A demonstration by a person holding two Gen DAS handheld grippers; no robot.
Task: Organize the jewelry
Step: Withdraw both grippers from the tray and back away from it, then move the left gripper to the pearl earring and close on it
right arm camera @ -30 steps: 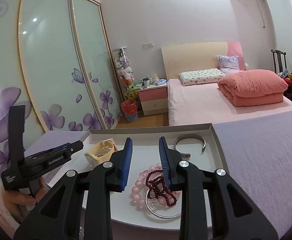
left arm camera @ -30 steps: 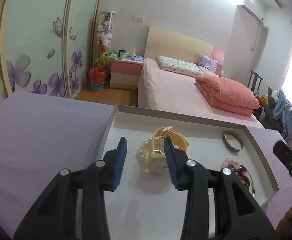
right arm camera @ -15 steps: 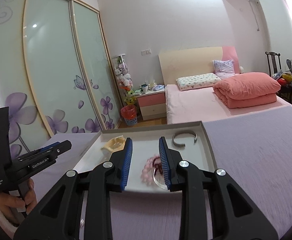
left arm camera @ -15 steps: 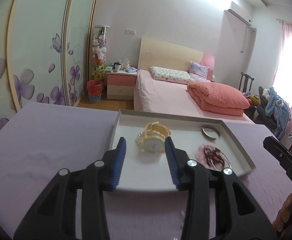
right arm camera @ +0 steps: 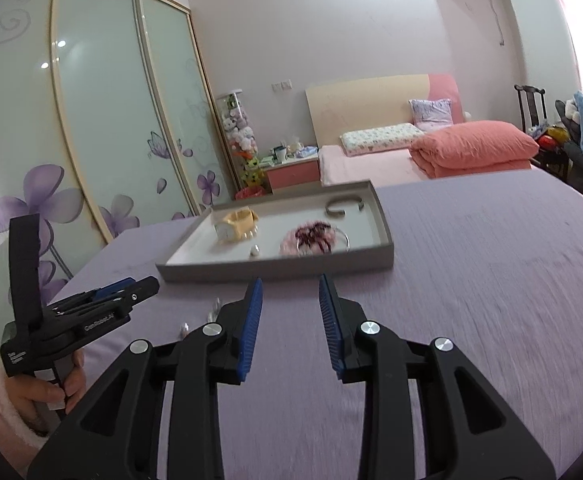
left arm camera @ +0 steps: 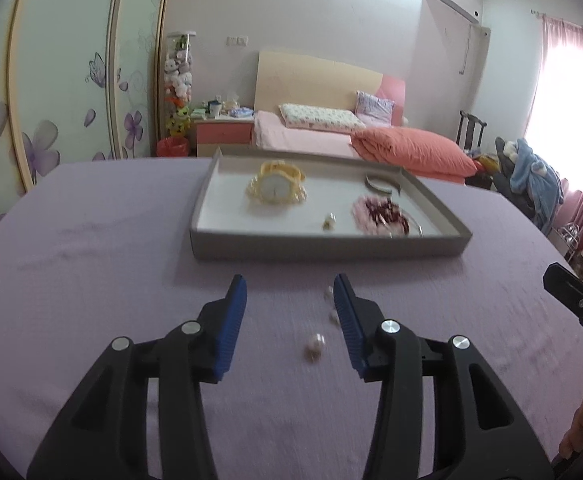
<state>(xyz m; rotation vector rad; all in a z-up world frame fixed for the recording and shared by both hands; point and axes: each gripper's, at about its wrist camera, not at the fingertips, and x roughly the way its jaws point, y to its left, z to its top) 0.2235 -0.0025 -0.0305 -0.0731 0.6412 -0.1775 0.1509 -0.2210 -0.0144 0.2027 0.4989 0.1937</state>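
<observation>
Matt lilac cloth (left arm camera: 91,264) is covering the table; the tray (left arm camera: 323,246) is looking like smooth grey card, its bangle (right arm camera: 343,205) dull metal.

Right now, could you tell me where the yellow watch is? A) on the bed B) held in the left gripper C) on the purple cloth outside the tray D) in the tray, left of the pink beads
D: the yellow watch lies inside the tray, left of the pink beads; the left gripper is open and empty.
</observation>
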